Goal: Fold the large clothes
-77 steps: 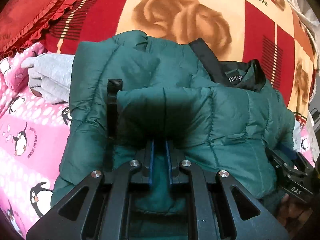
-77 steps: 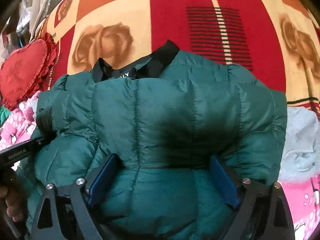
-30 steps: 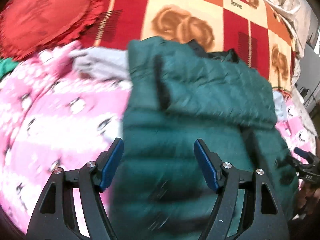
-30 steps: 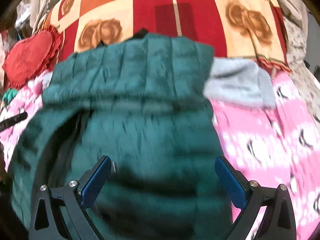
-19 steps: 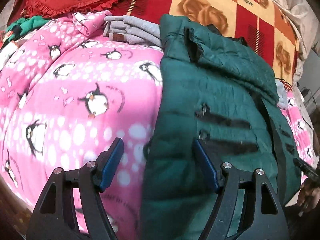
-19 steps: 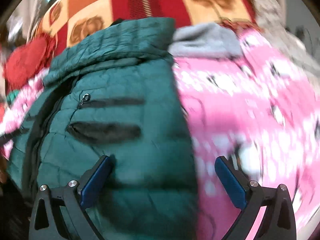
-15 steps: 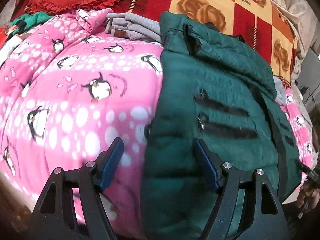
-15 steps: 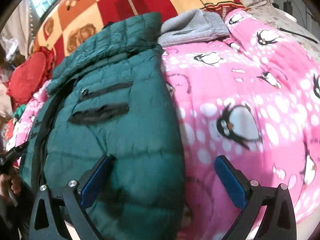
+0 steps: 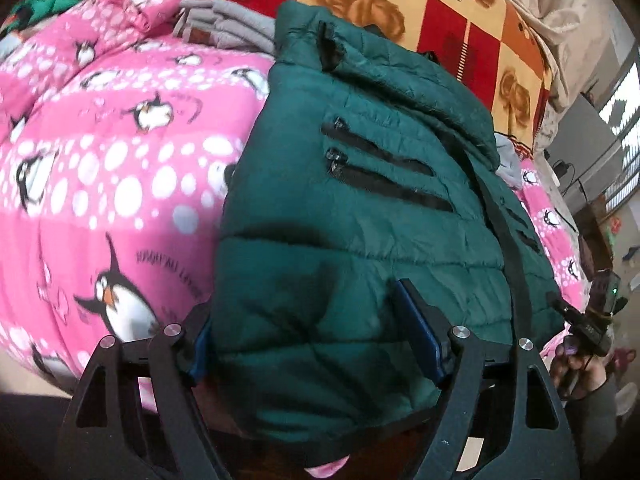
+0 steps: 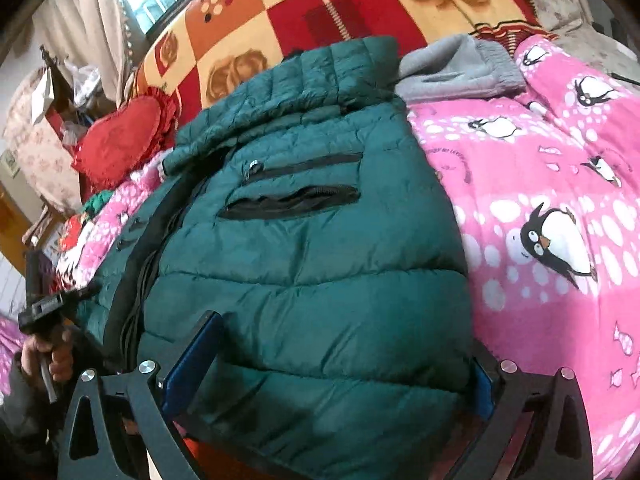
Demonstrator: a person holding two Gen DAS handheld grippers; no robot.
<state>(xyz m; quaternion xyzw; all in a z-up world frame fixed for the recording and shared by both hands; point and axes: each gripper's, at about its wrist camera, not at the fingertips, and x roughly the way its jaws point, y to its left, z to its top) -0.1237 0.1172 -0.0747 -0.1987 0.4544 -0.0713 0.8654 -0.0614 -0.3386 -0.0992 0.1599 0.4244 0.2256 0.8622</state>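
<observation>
both grippers, left (image 9: 316,340) and right (image 10: 336,356), gape astride the jacket (image 9: 360,208) hem (long axis running away from them)

A dark green quilted puffer jacket (image 9: 360,216) with black zips lies on a pink fleece blanket (image 9: 120,152) patterned with white dots and black-and-white penguins.

A dark green puffer jacket (image 10: 312,240) lies front-up on a bed covered by a pink penguin-print blanket (image 10: 560,208), its hem bulging between the wide-spread blue pads of the right claw (image 10: 332,364). Two black zip pockets cross its chest. A folded grey garment (image 10: 456,68) sits just beyond its upper right corner. At far left, a hand grips the left claw (image 10: 44,304) beside a red heart-shaped cushion (image 10: 124,136).
</observation>
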